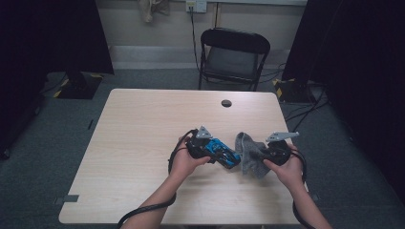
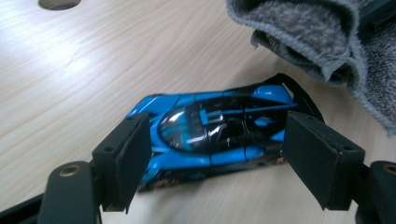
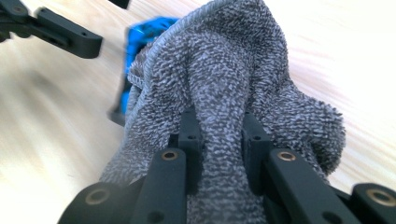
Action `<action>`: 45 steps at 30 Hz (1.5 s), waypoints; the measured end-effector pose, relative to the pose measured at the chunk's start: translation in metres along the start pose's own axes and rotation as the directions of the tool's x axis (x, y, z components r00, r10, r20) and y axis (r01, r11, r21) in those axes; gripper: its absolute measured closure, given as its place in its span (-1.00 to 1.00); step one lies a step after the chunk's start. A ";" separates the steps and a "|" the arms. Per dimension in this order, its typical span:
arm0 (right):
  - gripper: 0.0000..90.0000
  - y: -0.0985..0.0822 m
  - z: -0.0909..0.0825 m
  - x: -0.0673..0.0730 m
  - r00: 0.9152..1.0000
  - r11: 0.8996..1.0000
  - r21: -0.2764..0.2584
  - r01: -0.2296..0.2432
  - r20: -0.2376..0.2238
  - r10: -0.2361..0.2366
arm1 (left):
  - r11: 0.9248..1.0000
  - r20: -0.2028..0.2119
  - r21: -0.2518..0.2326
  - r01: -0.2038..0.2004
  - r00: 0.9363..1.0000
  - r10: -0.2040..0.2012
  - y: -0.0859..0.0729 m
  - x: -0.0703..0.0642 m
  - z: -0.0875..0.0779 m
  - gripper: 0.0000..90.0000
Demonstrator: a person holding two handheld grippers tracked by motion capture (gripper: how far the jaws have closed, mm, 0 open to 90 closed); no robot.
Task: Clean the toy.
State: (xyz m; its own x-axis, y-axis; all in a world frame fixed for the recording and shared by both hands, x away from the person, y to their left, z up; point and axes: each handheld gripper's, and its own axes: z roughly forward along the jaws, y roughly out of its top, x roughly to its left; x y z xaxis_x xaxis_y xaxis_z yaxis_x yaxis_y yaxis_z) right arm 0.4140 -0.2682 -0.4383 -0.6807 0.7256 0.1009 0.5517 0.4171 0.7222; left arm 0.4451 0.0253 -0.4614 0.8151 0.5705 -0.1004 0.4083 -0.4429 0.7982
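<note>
Risk, as I judge it: the blue toy car [image 2: 215,135] could twist or slip out of the left gripper [image 2: 217,161], because the pads [image 2: 137,154] bear only on its smooth, curved sides while the grey cloth [image 3: 233,93] pushes against it. A hard wipe would do it. The cloth might also snag on the car's rear wing, which sits just beside the cloth's hanging fold.

Left gripper [image 1: 217,152]: jaws part-way apart, clamped across the car's body, one pad on each flank. The car lies just above the table [image 1: 143,143], left of the cloth.

Right gripper [image 3: 219,140]: jaws pinched tight on a bunched fold of the cloth, the rest draping forward toward the car and touching it, or nearly.
</note>
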 end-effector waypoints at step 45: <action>0.65 -0.037 0.030 0.027 0.999 0.997 0.081 -0.001 -0.035 0.004 | 1.000 -0.044 -0.012 -0.015 0.999 0.015 -0.003 -0.011 0.049 -1.00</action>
State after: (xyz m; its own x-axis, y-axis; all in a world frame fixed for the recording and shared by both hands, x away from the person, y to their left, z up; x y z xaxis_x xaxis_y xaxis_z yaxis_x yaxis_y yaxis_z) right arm 0.3897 -0.2474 -0.4827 -0.6950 0.7076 0.1272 0.5894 0.4594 0.6645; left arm 0.4549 -0.0129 -0.4919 0.8024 0.5935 -0.0625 0.3907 -0.4432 0.8068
